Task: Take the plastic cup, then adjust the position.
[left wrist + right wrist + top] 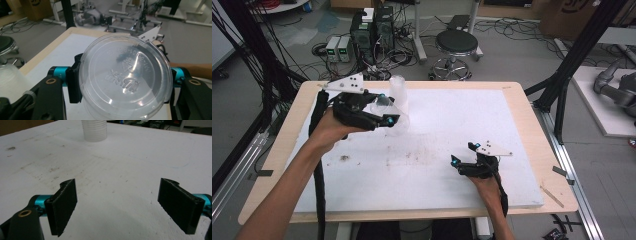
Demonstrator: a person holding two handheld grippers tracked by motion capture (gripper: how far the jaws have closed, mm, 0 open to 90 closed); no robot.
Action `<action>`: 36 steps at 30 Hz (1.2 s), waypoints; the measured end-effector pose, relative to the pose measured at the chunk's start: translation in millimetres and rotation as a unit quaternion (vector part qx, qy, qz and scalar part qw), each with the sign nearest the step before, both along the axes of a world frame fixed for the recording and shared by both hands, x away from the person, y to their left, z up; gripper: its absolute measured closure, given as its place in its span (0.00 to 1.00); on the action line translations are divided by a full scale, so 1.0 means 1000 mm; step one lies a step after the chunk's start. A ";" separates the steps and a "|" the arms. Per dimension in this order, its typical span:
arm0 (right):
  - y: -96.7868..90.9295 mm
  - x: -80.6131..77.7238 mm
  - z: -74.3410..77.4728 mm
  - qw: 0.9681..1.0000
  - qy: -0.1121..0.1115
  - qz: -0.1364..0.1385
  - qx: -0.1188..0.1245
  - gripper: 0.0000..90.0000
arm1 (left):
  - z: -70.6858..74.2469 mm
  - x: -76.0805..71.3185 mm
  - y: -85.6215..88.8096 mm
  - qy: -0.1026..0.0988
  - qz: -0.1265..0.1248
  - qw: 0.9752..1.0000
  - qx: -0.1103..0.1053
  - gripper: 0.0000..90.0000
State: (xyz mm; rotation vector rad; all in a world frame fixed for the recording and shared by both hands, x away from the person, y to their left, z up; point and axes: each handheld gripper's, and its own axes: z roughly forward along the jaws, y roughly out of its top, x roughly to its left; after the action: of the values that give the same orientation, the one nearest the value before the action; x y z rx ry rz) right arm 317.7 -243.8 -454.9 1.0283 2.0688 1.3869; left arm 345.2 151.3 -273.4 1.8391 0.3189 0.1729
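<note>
Squarely between left fingers (pixel 73 85): clear cup (pixel 126 77).

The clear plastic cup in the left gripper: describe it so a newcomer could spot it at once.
Start at the white table and go to its far left part, where the left gripper is clamped on a clear plastic cup. Its round embossed base faces that gripper's camera. The ribbed cup stack beside it stands upright, unheld.

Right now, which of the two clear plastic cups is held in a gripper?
The clear cup whose round bottom faces the left gripper view: the left gripper is shut on its sides. The other, the ribbed cup, stands free on the white table.
</note>
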 end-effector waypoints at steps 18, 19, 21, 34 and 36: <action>0.000 -0.003 0.000 1.000 -0.010 0.004 0.001 0.18 | -0.074 -0.040 0.017 -0.010 -0.056 0.994 -0.092 0.42; 0.000 -0.003 0.000 1.000 -0.012 0.005 0.000 0.18 | -0.077 -0.041 0.017 -0.011 -0.061 0.994 -0.091 0.42; 0.000 -0.004 0.000 1.000 -0.013 0.006 -0.002 0.18 | -0.082 -0.042 0.017 -0.010 -0.068 0.993 -0.093 0.42; 0.001 -0.003 0.000 1.000 -0.010 0.007 -0.002 0.18 | -0.089 -0.041 0.021 -0.006 -0.062 0.994 -0.091 0.42; -0.001 -0.003 0.000 1.000 -0.007 0.007 0.008 0.18 | -0.089 -0.040 0.021 -0.006 -0.059 0.994 -0.090 0.42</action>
State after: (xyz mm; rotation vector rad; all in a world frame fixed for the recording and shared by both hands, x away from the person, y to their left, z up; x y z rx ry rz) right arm 315.1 -245.1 -454.6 1.0107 2.0619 1.4165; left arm 304.8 172.2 -362.6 1.6725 0.2095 0.0711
